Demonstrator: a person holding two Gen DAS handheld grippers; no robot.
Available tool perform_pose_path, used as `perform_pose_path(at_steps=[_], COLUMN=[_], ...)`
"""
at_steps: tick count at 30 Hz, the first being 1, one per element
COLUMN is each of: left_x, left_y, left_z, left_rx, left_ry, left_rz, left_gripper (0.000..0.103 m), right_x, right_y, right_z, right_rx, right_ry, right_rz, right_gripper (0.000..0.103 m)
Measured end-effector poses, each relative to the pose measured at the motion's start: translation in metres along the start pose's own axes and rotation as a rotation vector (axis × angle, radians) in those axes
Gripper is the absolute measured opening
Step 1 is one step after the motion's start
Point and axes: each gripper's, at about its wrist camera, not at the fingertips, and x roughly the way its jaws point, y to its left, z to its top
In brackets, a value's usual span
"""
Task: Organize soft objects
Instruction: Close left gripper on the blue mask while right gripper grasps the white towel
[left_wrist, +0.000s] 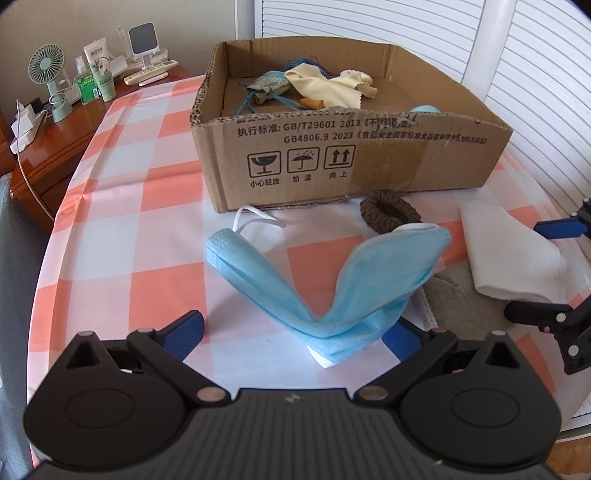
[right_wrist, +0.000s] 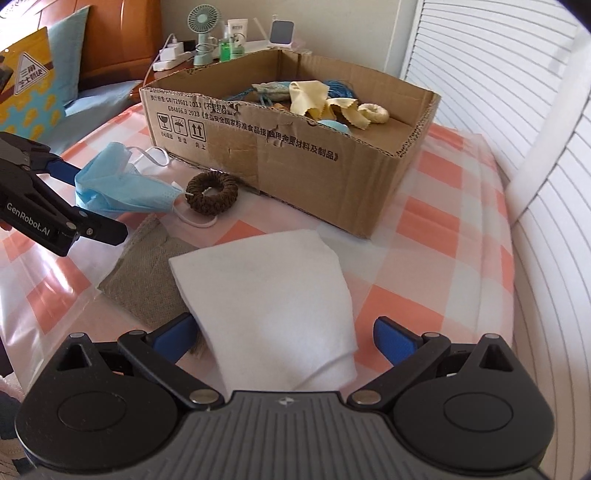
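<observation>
A blue face mask (left_wrist: 332, 288) lies crumpled in a V on the checked tablecloth, between the wide-open fingers of my left gripper (left_wrist: 291, 334); the right finger is partly hidden behind it. The mask also shows in the right wrist view (right_wrist: 122, 181). My right gripper (right_wrist: 284, 338) is open around the near end of a folded white cloth (right_wrist: 266, 291), which also shows in the left wrist view (left_wrist: 509, 251). A brown braided hair tie (right_wrist: 212, 192) lies by the cardboard box (right_wrist: 295, 162), which holds several soft items. A grey-brown cloth (right_wrist: 147, 273) lies under the white cloth.
The box (left_wrist: 332, 155) stands at the back of the table. A wooden nightstand (left_wrist: 55, 147) with a fan, bottles and chargers stands left. White louvred doors (right_wrist: 517, 110) are to the right. A bed with a blue pillow (right_wrist: 37, 85) lies beyond.
</observation>
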Motion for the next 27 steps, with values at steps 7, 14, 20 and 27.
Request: perform_pose_path(at_steps=[7,14,20,27], left_x=[0.001,0.001,-0.004,-0.002], left_y=[0.003,0.002,-0.002,-0.002], left_z=[0.0,0.001,0.004,0.009], left_rx=[-0.004,-0.006,-0.015,-0.075], left_ry=[0.0,0.001,-0.017,-0.047], left_rz=[0.002,0.0,-0.023,-0.021], left_gripper=[0.101,0.101,0.101,0.097], right_x=[0.006,0.01,0.011,0.014], right_y=[-0.009,-0.02,-0.021,-0.016], right_z=[0.008,0.005,0.003,0.005], right_rx=[0.051,0.126,0.087,0.085], right_ry=[-0.033,-0.028,-0.021,-0.038], right_rz=[0.035,-0.139,-0.149,-0.12], right_gripper=[0.097,0.099,0.103,0.103])
